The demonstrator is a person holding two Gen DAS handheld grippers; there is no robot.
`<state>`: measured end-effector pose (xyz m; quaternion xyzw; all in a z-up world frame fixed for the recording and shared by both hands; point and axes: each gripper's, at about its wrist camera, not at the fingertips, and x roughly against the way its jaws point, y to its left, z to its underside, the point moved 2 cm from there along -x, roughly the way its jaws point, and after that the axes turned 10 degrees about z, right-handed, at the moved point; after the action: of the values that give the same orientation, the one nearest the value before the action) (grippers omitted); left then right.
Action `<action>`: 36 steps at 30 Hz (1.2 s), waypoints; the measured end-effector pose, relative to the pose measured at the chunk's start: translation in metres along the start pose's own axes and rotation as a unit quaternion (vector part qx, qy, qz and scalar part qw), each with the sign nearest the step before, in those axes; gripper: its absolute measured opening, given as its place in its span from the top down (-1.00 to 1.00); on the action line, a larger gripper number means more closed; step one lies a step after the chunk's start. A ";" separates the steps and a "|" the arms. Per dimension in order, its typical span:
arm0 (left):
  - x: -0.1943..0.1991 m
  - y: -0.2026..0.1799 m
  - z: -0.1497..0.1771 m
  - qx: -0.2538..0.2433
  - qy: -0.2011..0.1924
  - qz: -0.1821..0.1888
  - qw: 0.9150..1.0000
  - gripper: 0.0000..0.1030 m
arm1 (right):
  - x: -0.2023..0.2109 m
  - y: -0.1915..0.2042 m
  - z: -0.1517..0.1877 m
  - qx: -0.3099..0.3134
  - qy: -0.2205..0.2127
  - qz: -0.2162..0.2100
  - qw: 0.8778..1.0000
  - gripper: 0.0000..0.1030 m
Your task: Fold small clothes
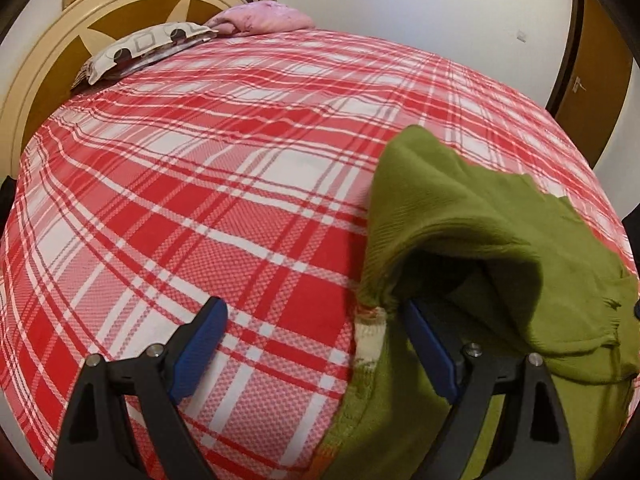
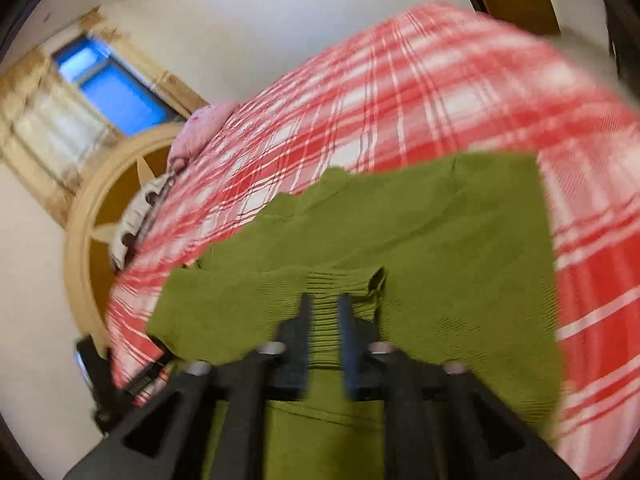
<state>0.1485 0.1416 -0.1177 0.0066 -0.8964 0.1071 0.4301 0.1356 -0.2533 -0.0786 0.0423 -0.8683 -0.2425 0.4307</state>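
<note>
mostly risk notes. green knit garment [image 2: 400, 240] lies on the red plaid bedspread [image 1: 200, 200], at about 4 o'clock in the left wrist view, one flap lifted and arching over toward the left gripper [image 1: 312, 344].

left gripper: jaws spread wide, nothing between them; its right finger sits under the raised flap, its left finger over bare bedspread.

right gripper [image 2: 324, 308]: jaws nearly together with ribbed knit bunched in the narrow gap; looks like it is pinching the ribbed edge, though the view is smeared by motion.

what could go wrong:
- thin pinch on stretchy rib may slip, dropping the flap crooked.
- the left finger under the flap may snag the knit and drag the layer beneath, spoiling the fold line.
- the frayed edge at 3 o'clock could catch on a pad.
- the bedspread may bunch if pressed.

pillow [image 1: 140, 48] at 11 o'clock, well apart.
</note>
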 end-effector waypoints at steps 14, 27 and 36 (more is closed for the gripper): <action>-0.008 -0.004 0.002 -0.006 -0.016 -0.016 1.000 -0.81 | -0.048 0.051 0.015 0.174 0.003 0.158 0.972 -0.19; -0.013 0.012 -0.007 0.041 -0.024 -0.047 0.998 -0.96 | 0.044 0.054 -0.010 0.240 -0.117 0.238 0.934 0.84; -0.005 0.001 0.002 0.001 0.003 -0.048 0.999 -0.97 | -0.018 0.007 0.022 0.244 -0.039 0.290 0.925 0.80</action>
<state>0.1500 0.1413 -0.1229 0.0496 -0.8938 0.0876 0.4371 0.1309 -0.2340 -0.0999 -0.1173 -0.8910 0.1110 0.4242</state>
